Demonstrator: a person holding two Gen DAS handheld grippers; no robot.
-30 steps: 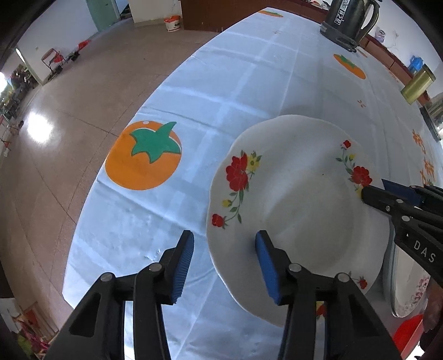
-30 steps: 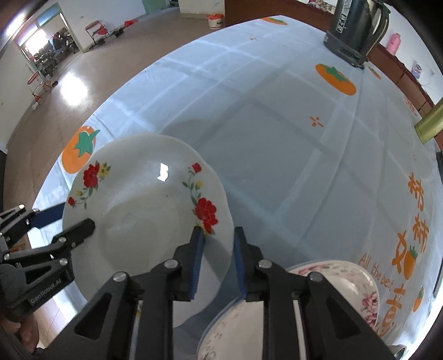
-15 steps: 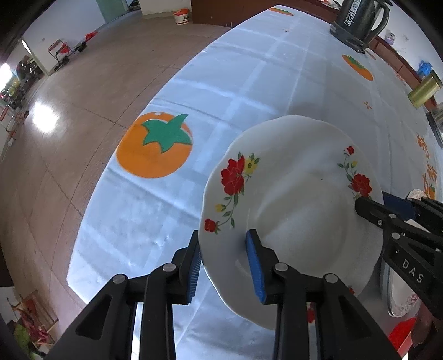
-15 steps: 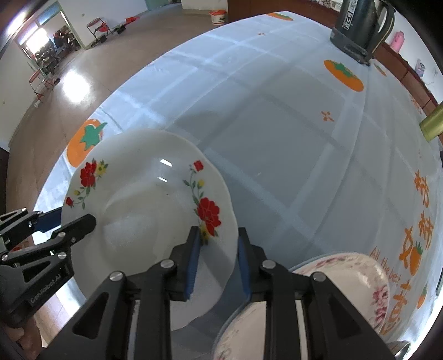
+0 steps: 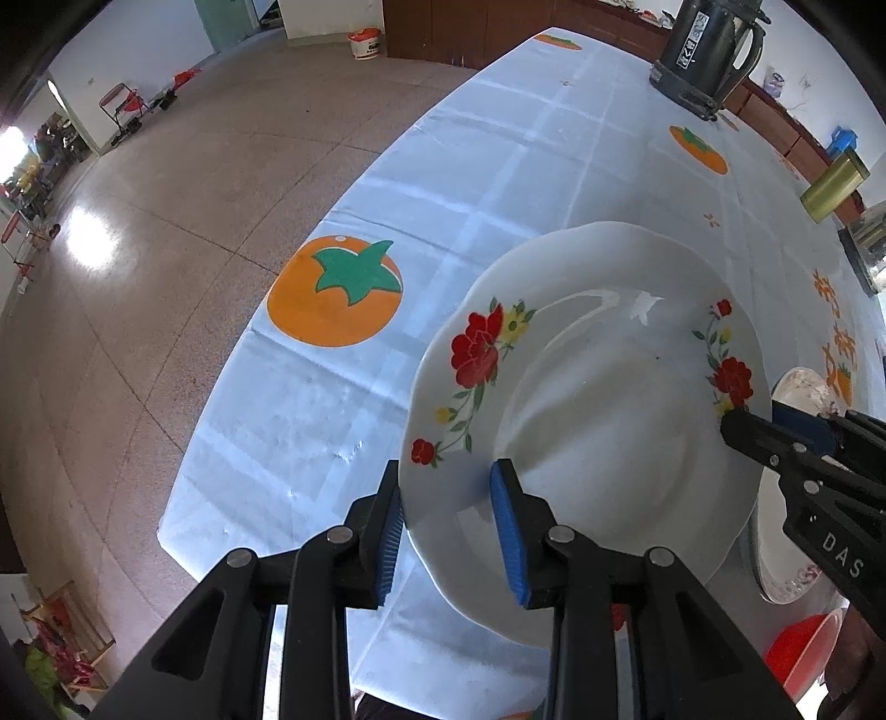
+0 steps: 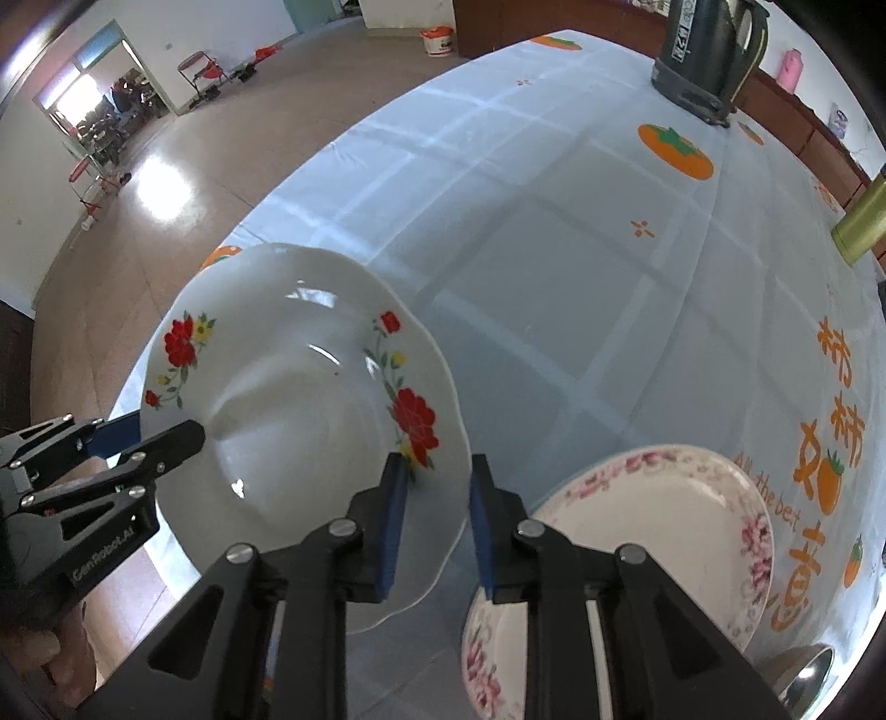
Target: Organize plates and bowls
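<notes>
The left gripper (image 5: pixel 446 523) has its blue fingers (image 5: pixel 506 531) closed on the near rim of the red-flowered plate (image 5: pixel 598 410). The right gripper (image 6: pixel 434 520) grips the opposite rim, fingers (image 6: pixel 393 515) pinched likewise; the plate is tilted, lifted above the counter (image 6: pixel 554 232). Its cloth is pale blue with orange persimmons; brown tiled floor lies beyond. A pink-flowered plate (image 6: pixel 664 526) sits just right, a dark kettle (image 6: pixel 709 50) far back.
</notes>
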